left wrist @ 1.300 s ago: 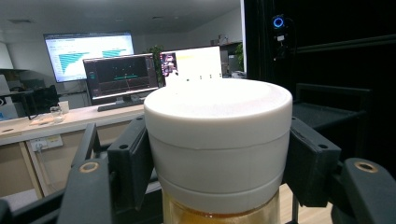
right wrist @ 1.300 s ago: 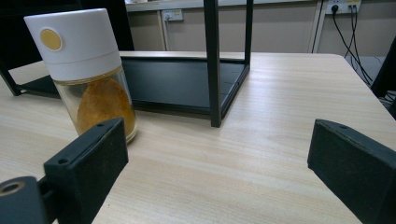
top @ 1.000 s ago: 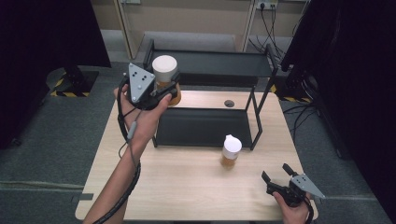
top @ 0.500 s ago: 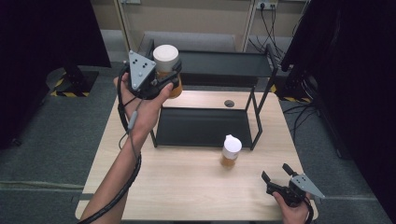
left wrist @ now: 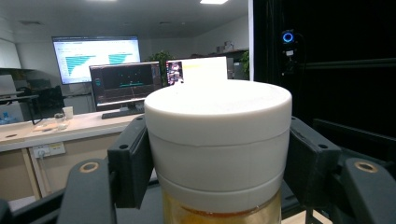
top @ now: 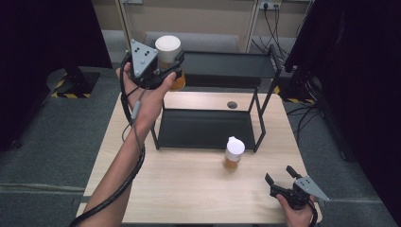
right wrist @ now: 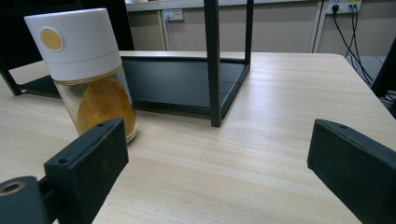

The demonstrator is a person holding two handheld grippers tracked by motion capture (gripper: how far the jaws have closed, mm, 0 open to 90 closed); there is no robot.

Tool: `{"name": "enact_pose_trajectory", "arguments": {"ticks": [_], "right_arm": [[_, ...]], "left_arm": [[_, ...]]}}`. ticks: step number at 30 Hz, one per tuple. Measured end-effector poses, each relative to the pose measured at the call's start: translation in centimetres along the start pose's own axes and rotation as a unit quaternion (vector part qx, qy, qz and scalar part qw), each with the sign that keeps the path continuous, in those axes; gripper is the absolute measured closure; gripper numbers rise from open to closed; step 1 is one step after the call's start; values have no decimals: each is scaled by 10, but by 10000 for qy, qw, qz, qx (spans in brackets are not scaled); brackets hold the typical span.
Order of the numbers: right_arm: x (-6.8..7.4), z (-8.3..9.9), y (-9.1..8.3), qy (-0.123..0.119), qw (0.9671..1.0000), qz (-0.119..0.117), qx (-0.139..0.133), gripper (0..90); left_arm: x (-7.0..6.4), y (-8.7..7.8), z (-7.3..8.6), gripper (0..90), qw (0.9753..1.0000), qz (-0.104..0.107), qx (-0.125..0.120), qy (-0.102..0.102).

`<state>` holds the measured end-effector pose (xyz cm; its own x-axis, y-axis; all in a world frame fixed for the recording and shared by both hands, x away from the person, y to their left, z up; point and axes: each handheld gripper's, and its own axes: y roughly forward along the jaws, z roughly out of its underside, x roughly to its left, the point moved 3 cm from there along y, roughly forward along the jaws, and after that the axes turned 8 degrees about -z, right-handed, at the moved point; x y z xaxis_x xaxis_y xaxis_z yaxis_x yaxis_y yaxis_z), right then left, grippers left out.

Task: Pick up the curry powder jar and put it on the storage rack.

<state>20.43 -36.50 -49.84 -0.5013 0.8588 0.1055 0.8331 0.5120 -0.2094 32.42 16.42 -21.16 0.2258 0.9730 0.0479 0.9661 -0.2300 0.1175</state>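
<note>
My left gripper (top: 169,71) is shut on a white-capped jar (top: 168,51) with amber contents, held high beside the left end of the black rack's top shelf (top: 227,68). In the left gripper view the jar (left wrist: 217,149) sits clamped between both jaws, its cap level. A second white-capped jar (top: 233,152) of amber contents stands on the table just in front of the rack. My right gripper (top: 281,176) rests open near the table's front right corner, empty. In the right gripper view that jar (right wrist: 86,70) stands ahead to the left, beyond the left jaw.
The two-tier black rack has a lower shelf (top: 203,128) resting on the wooden table (top: 179,184). A rack post (right wrist: 212,60) stands ahead of my right gripper. A round cable hole (top: 231,104) lies in the tabletop behind the rack. Dark screens flank both sides.
My left gripper has lifted the jar upward and slightly right, toward the top shelf's left end. The right gripper and the standing jar have stayed put.
</note>
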Motion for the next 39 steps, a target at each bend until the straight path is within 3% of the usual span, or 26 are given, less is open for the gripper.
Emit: {"name": "enact_pose_trajectory", "arguments": {"ticks": [18,25,35,39], "right_arm": [[-1,0,0,15,10000,-21,-10,56],[-1,0,0,24,10000,-34,-10,56],[-2,0,-1,7,10000,-60,-12,56],[-2,0,0,2,10000,-71,-5,56]], "left_arm": [[14,47,-14,338,9997,-214,50,134],[19,67,-7,338,9997,-163,-11,163],[17,85,2,337,9992,-188,201,281],[19,90,6,337,9992,-220,255,196]]}}
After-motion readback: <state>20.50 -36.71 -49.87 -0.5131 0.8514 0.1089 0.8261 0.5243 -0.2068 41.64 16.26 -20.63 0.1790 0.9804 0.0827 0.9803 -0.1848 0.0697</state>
